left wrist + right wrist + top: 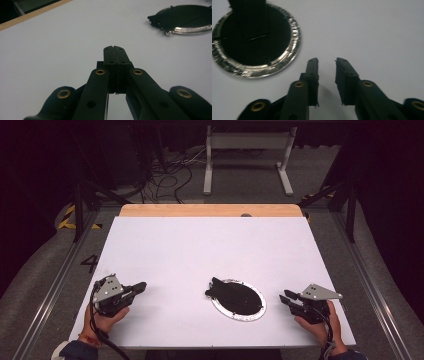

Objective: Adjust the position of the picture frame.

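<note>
Right gripper view: the right gripper (326, 61) has its jaws parted by a narrow gap, nothing between them, and rests low over the white table (200, 250). Near it, to its left, lies a silver-rimmed round plate (287, 58) holding a flat black object (253, 35) whose end overhangs the rim. Well apart at the table's left, the left gripper (115, 48) is fully closed and empty.

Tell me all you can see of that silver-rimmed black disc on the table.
The disc is round and flat, with a crinkled foil-like silver rim around a matte black middle. A black piece juts over its far-left edge. It lies on the white table between both tongs; neither touches it.
</note>
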